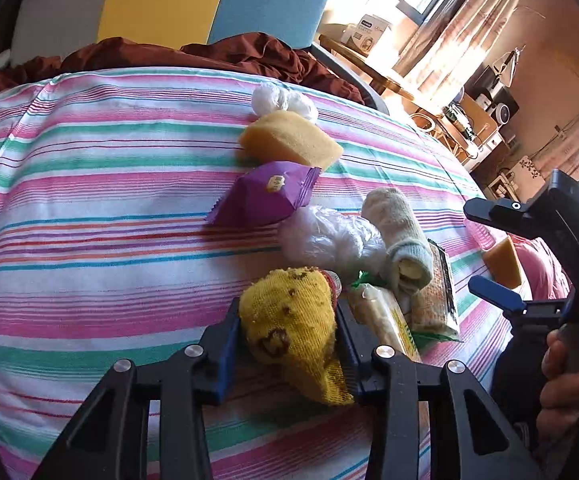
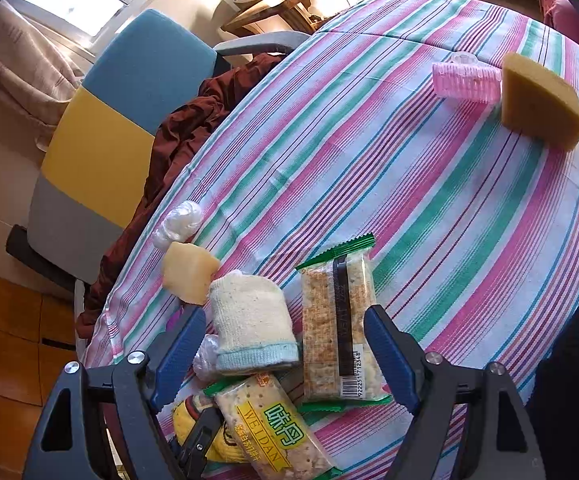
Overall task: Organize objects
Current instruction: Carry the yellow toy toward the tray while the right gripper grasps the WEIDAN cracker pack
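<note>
Left gripper [image 1: 289, 340]: your blue pads sit on either side of the rolled yellow knitted sock with brown markings [image 1: 289, 328], jaws closed in against its flanks, so you are gripping it near its fat middle, low over the striped pink, green and white tablecloth [image 1: 89, 200]. Judged by look, this sock is light, soft and squashy; it will compress and could sag or unroll at the loose tail toward 6 o'clock, so keep hold on the thickest part of the roll, not the tail. Right gripper [image 2: 285, 344]: jaws spread wide, holding nothing, hovering over the cluster, with the rolled cream sock with pale blue cuff [image 2: 249, 324] and the green-edged cracker packet with a barcode [image 2: 339, 332] between the fingers. A second cracker packet with a yellow label [image 2: 273, 428] lies at 6 o'clock of the cream sock, partly under it. Packets look light, with slick film and brittle contents: take them across the short width, gently, or the crackers may crack. In the left view, a line of things runs off toward 12 o'clock from the yellow sock: crumpled clear plastic bag [image 1: 325, 236], purple foil snack pouch [image 1: 265, 196], yellow sponge wedge [image 1: 289, 140], white plastic wad [image 1: 281, 100]. In the right view, well apart at 1 o'clock, a second yellow sponge wedge [image 2: 537, 104] touches a pink ribbed plastic roller [image 2: 465, 80]. The sponges should be springy and forgiving; the roller is rigid and likely to roll.
</note>
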A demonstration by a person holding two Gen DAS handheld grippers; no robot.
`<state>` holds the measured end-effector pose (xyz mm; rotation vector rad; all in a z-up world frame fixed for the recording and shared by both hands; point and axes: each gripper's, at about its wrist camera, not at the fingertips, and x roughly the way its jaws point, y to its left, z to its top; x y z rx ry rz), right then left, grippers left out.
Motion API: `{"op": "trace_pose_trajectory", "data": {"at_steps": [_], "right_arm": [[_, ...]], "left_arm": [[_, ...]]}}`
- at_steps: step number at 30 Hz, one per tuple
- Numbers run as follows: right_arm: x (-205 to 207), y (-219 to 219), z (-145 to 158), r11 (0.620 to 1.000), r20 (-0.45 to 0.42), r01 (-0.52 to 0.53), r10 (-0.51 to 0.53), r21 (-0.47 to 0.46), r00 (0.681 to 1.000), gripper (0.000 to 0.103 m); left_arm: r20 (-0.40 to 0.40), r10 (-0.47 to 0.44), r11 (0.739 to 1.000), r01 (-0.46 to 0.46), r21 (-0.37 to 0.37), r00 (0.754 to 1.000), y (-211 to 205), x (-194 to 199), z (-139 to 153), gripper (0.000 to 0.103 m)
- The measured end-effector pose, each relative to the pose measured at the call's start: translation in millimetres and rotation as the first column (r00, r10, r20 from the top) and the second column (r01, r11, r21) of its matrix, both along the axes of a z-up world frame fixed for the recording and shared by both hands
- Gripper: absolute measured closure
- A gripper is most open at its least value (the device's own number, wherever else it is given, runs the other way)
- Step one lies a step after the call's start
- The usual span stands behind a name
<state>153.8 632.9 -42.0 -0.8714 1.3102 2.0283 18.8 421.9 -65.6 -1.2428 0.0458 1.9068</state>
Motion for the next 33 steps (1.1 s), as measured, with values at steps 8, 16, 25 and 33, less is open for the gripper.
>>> {"op": "trace_pose_trajectory", "data": {"at_steps": [8, 16, 25, 33], "right_arm": [[-16.4, -13.1, 4.3, 0.989, -0.100, -0.149, 0.146, -0.023, 0.984, 0.020], [-53.4, -51.4, -9.9, 0.922, 0.055, -0.386, 0.387, -0.036, 0.920, 0.033], [-83.2, -85.8, -36.9, 0.846, 0.344, -0.533, 0.508, -0.025, 0.790, 0.036], [-92.4, -93.4, -41.3, 0.830, 0.386, -0.557, 0.519, -0.015, 0.763, 0.036]], "left_arm": [[-0.082, 0.036, 0.998, -0.040, -0.057, 0.996, -55.0, 7.2, 6.7, 0.060], [-0.185, -0.005, 0.995, -0.014, -0.102, 0.983, -49.7, 8.1, -2.1, 0.051], [-0.200, -0.010, 0.996, -0.008, -0.087, 0.980, -50.9, 7.9, -3.9, 0.050], [-0.206, 0.004, 0.998, -0.016, -0.056, 0.979, -55.5, 12.2, -2.6, 0.060]]}}
